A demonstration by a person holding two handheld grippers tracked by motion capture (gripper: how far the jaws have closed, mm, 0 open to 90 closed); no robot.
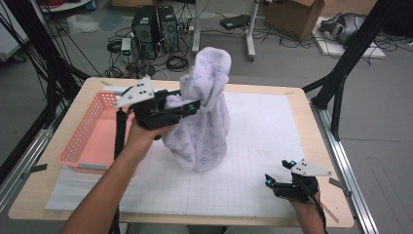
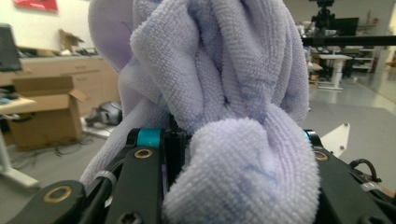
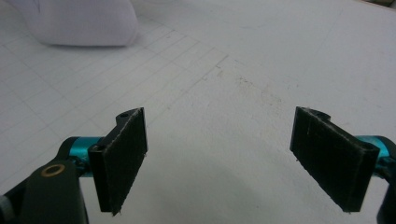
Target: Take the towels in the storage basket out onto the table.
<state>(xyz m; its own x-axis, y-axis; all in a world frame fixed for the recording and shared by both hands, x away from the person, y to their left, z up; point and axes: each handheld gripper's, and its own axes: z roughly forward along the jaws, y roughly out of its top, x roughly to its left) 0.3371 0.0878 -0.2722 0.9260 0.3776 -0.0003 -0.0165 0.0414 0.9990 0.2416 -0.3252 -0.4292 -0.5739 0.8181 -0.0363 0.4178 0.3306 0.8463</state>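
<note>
Count on and around the light wooden table (image 1: 243,87): one lavender terry-cloth towel (image 1: 204,117); one pink perforated plastic basket (image 1: 87,141) at the table's left edge; one white gridded paper mat (image 1: 263,146); two black two-jaw grippers, left gripper (image 1: 192,105) and right gripper (image 1: 277,171).
</note>
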